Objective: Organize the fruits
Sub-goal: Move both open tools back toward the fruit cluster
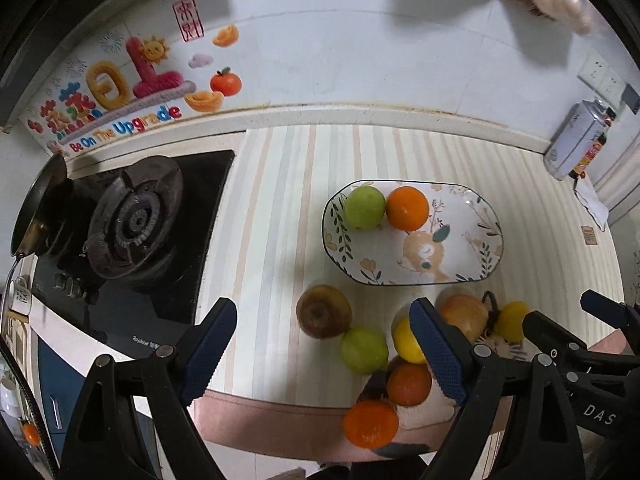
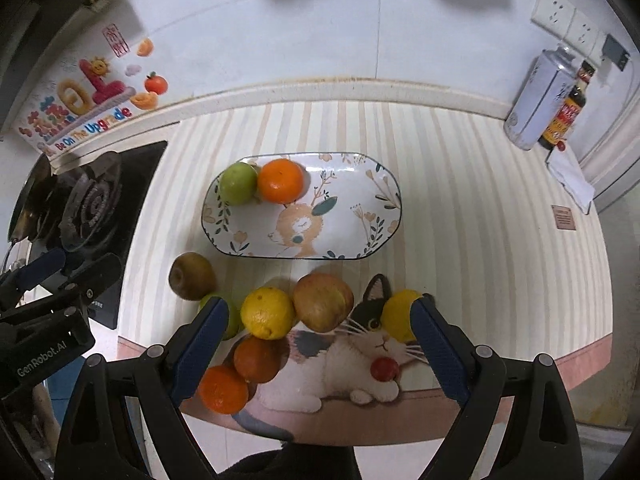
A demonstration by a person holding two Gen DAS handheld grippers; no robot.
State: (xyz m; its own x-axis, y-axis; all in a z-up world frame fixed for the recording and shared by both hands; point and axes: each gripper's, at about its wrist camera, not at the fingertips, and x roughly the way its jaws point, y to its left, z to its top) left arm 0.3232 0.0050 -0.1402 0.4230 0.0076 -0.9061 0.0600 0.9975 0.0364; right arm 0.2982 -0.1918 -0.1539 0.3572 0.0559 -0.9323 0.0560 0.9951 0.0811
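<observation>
Striped counter: plate ahead of both spread, empty grippers held two fruits; seven remained loose.

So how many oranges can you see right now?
3. One orange on the plate beside a green fruit; a darker orange and a bright orange at the counter's near edge.

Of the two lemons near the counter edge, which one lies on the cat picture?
The right-hand lemon, on the cat picture and partly behind a right gripper finger. The other lemon lies left of the apple, among the oranges.
</observation>
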